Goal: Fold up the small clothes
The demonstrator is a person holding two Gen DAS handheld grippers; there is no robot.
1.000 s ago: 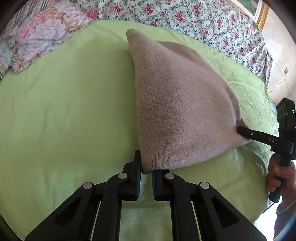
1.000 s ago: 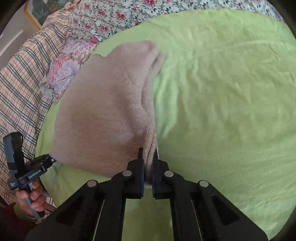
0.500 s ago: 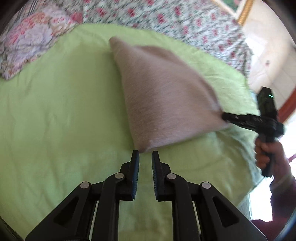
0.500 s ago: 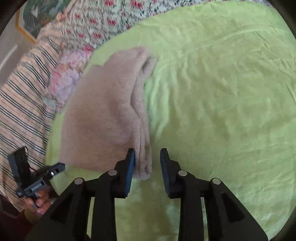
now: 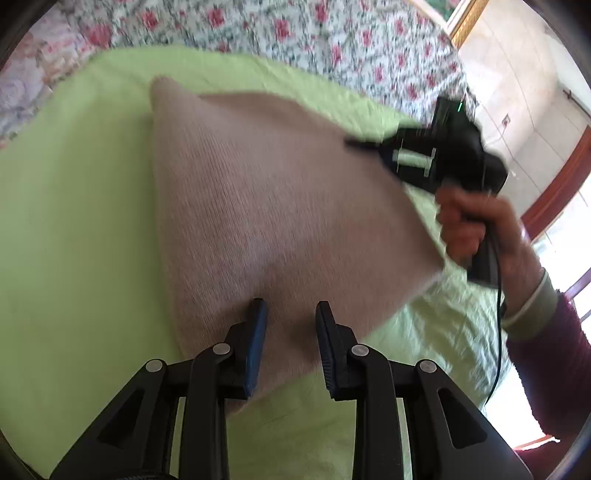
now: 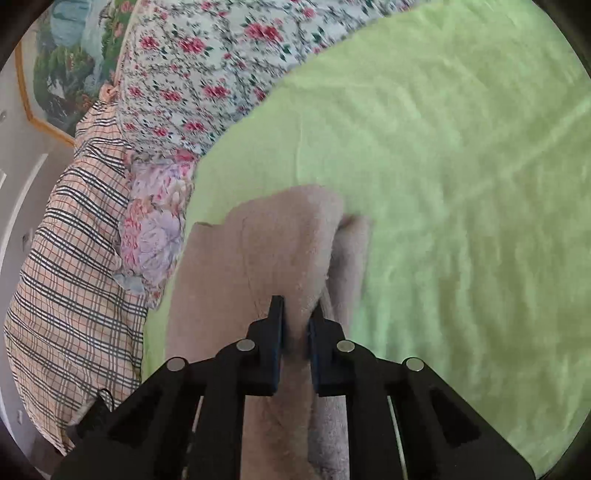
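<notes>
Noted folded beige knit flat on bed's green sheet, left gripper spread over near edge, right gripper narrowly parted astride thick fold; risk judged: layers dragged, fold undone.

Left wrist cam sits behind the left tongs, looking forward and down along them, very close over the beige knit garment on the green bed cover; floral bedding lies far ahead of the tongs, and the right tongs come in from the right. Right wrist cam sits behind the right tongs, also close and angled down; plaid fabric is left of the tongs. Both views share the garment, green cover and floral bedding.
</notes>
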